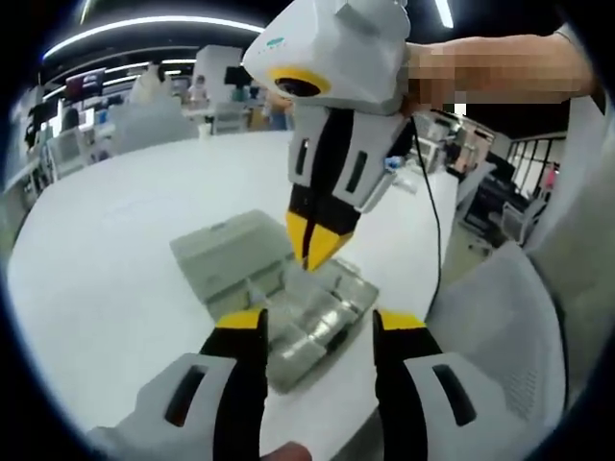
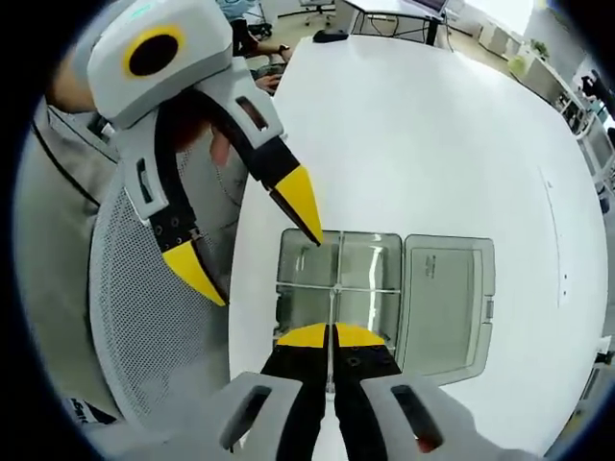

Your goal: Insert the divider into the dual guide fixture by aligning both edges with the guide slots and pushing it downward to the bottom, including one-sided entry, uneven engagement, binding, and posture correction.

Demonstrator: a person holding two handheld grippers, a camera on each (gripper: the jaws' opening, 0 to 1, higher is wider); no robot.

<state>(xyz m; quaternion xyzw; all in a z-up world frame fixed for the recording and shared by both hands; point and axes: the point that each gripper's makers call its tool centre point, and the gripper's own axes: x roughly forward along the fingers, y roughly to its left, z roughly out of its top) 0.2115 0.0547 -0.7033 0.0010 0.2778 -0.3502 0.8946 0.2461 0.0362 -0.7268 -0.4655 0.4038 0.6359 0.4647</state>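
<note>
A clear plastic box, the guide fixture (image 2: 370, 259), lies on the white table with its lid (image 2: 447, 303) folded open to the right. My right gripper (image 2: 330, 336) is shut on a thin clear divider (image 2: 332, 300), seen edge-on and running down the middle of the box. From the left gripper view, the right gripper (image 1: 312, 245) points down into the fixture (image 1: 322, 322), beside its lid (image 1: 226, 252). My left gripper (image 1: 317, 327) stands open just in front of the box with nothing between its fingers. In the right gripper view, the left gripper (image 2: 269, 269) hovers open at the box's left edge.
The white table (image 2: 432, 125) stretches wide beyond the box. A white mesh chair (image 2: 144, 327) stands at the table's edge, also visible as the chair (image 1: 500, 327). A black cable (image 1: 434, 221) hangs from the right gripper. Desks and chairs fill the far background.
</note>
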